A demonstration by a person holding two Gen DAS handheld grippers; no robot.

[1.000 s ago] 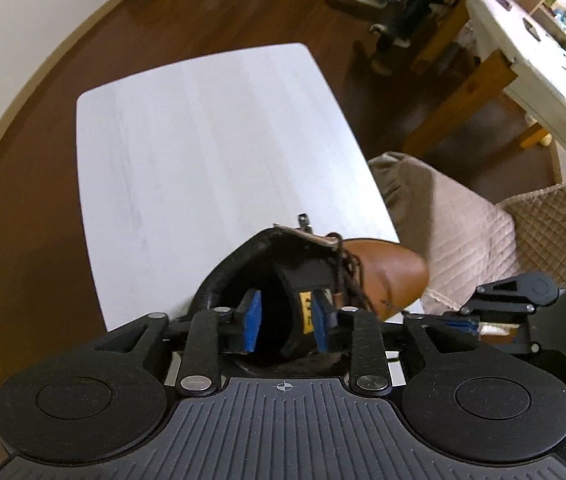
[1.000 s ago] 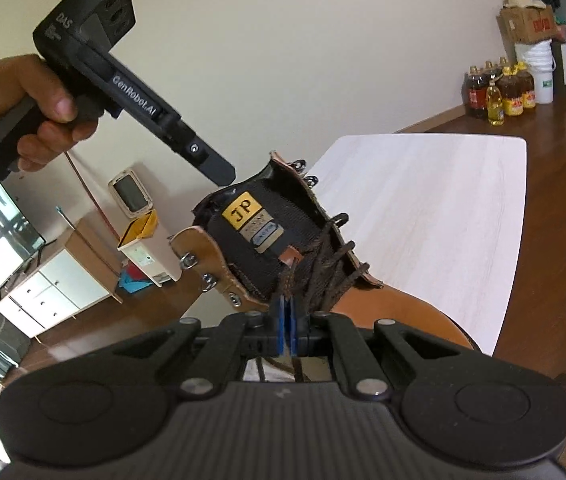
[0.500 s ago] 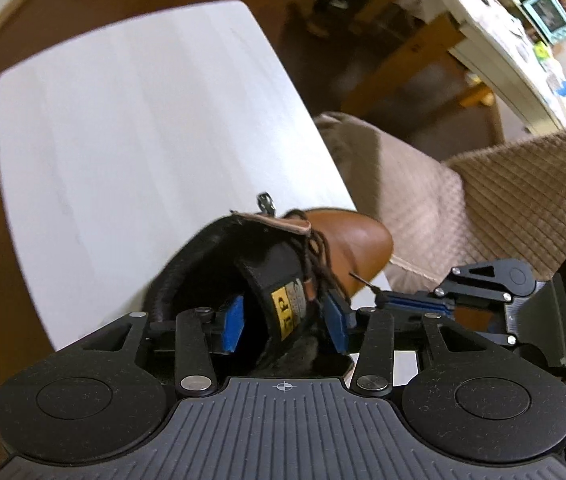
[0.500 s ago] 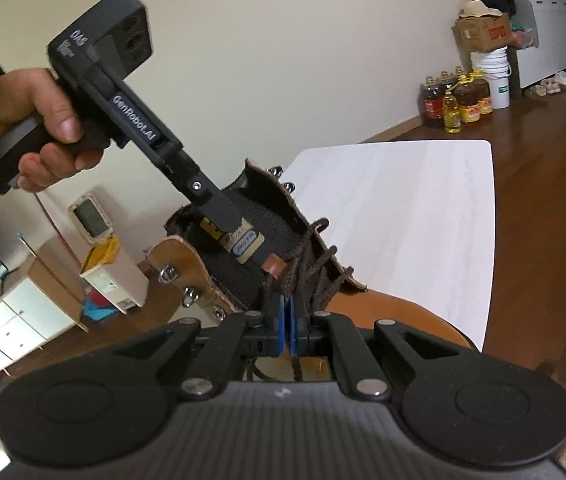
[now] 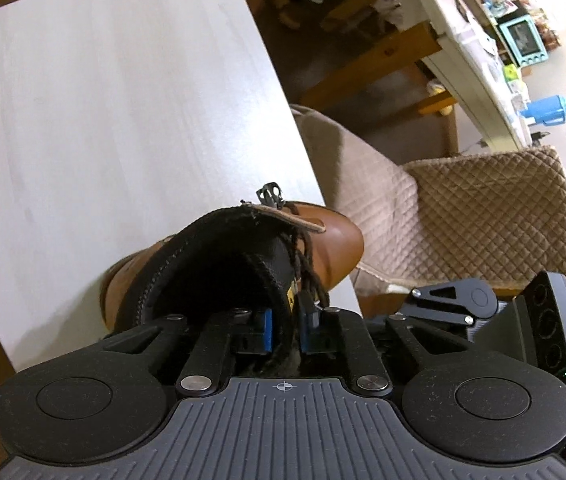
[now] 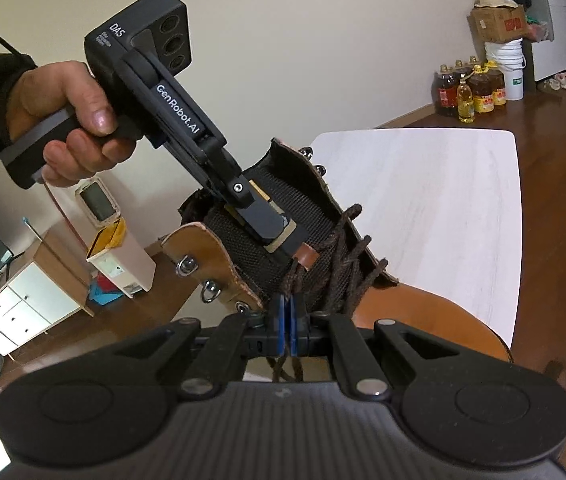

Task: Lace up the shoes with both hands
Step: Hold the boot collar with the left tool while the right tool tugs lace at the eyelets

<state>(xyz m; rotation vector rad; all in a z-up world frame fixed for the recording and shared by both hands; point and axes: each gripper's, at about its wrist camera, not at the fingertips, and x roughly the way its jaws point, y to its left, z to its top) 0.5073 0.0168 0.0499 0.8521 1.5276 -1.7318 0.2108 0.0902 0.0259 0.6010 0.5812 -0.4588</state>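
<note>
A brown leather boot (image 5: 339,248) stands at the near edge of the white table (image 5: 123,100), its collar spread wide. My left gripper (image 5: 287,332) reaches steeply down into the opening. Its jaws are closing, and the blue pads press both faces of the black tongue (image 5: 279,276). From the right wrist view, a hand (image 6: 67,120) holds that left gripper (image 6: 279,240), one finger lying over the tongue (image 6: 243,248) and its label. My right gripper (image 6: 285,330) is shut on the dark brown lace (image 6: 343,264) just below the boot (image 6: 435,312); lace ends hang under the pads.
A quilted beige cover (image 5: 483,216) lies right of the table. Behind it stands a long white table (image 5: 471,52) with clutter. Oil bottles (image 6: 467,92), a bucket and a box stand by the far wall. A small bin (image 6: 119,256) and a white cabinet (image 6: 15,308) stand on the left.
The left gripper has sunk and tipped down into the boot's opening, and its jaws have narrowed onto the tongue. The right gripper stays shut on the lace.
</note>
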